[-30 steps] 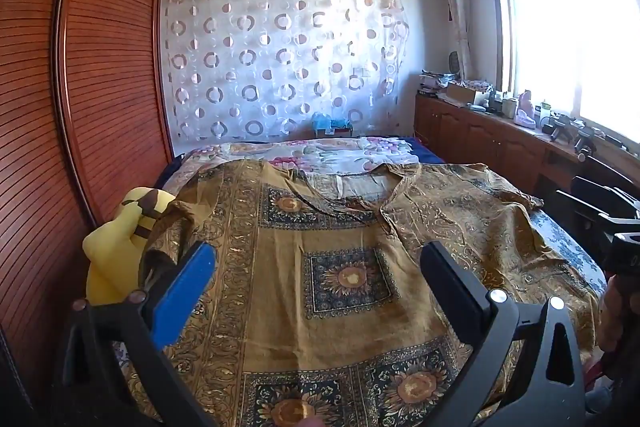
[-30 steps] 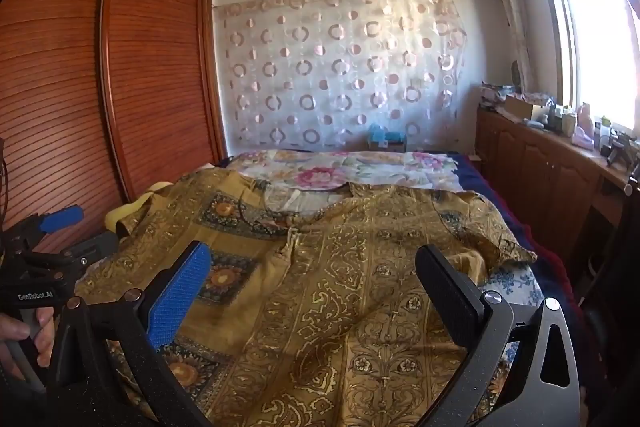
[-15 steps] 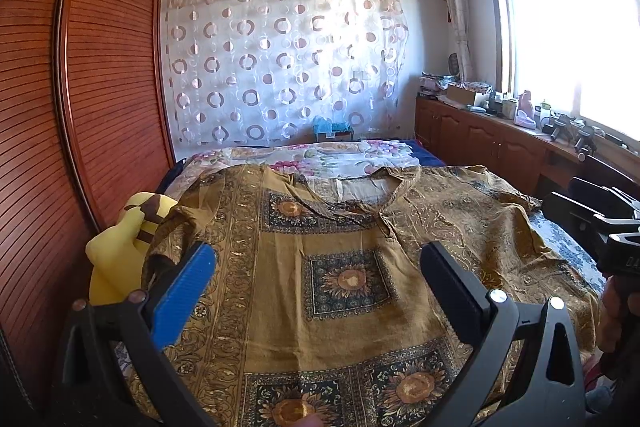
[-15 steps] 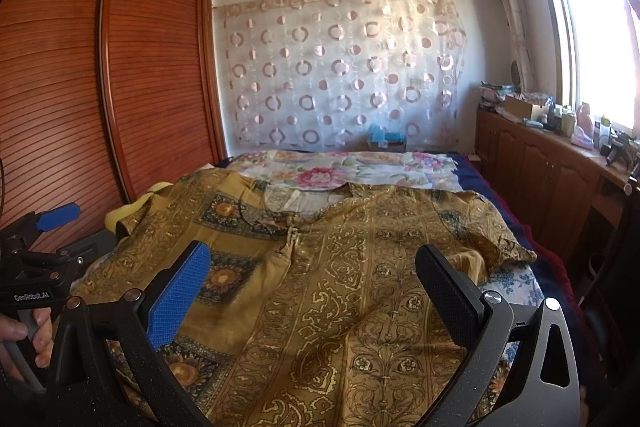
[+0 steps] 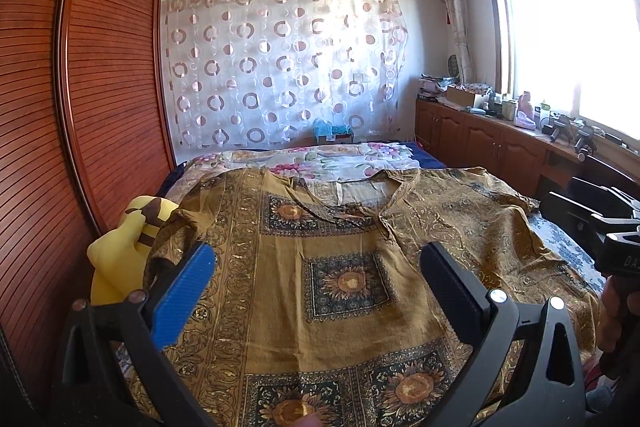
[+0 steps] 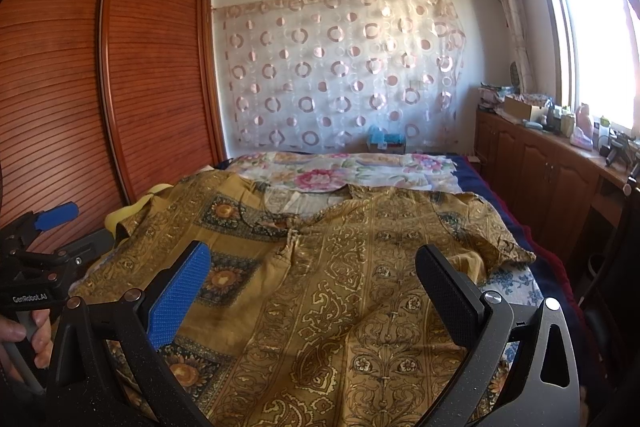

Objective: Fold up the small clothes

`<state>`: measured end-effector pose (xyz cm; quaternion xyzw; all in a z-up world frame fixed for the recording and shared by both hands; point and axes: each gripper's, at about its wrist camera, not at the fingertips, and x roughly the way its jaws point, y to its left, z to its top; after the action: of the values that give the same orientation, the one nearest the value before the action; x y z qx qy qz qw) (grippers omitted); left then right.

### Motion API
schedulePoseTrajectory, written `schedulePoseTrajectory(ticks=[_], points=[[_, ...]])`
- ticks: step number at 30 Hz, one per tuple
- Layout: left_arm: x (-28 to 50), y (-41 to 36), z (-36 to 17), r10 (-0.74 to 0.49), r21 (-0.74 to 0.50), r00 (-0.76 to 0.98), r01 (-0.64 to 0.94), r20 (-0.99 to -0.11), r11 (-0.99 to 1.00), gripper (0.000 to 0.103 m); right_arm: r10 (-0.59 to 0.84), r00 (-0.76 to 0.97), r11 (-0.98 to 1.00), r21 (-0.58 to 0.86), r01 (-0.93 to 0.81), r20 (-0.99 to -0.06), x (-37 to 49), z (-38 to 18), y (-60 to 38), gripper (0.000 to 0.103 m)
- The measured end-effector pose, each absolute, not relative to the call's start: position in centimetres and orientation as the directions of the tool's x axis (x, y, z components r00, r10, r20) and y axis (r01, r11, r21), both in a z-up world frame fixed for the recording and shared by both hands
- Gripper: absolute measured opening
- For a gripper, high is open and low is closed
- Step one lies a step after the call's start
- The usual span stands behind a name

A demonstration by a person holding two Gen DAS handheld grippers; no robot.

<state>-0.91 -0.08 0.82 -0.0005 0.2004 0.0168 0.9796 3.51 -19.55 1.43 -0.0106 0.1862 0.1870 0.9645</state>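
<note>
A mustard-brown patterned shirt [image 5: 344, 259] lies spread flat, front up, on the bed, collar toward the far end; it also shows in the right wrist view [image 6: 360, 267]. My left gripper [image 5: 316, 267] hangs open and empty above the shirt's lower left part. My right gripper [image 6: 312, 267] hangs open and empty above the shirt's lower right part. Each gripper shows at the other view's edge: the right one [image 5: 600, 215] and the left one [image 6: 44, 227], both above the bed's sides.
A floral sheet [image 5: 320, 163] covers the bed's far end. A yellow plush toy [image 5: 128, 251] sits at the bed's left edge beside the wooden wardrobe [image 5: 80, 107]. Low cabinets [image 5: 500, 155] with clutter run under the window on the right.
Both grippers have held nearly still; the left view has tilted slightly. The shirt has not moved.
</note>
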Motion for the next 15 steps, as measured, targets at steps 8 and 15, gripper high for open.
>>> schedulePoseTrajectory(ticks=[8, 15], points=[[-0.97, -0.10, 0.99, 0.034, 0.008, 0.921, -0.033, -0.389, 0.999, 0.103, 0.357, 0.861, 0.930, 0.049, -0.365, -0.363, 3.54, 1.39, -19.52, 0.103], [-0.96, -0.13, 1.01, 0.034, 0.007, 0.921, -0.034, -0.389, 0.999, 0.103, 0.356, 0.861, 0.930, 0.046, -0.365, -0.364, 3.64, 1.36, -19.41, 0.103]])
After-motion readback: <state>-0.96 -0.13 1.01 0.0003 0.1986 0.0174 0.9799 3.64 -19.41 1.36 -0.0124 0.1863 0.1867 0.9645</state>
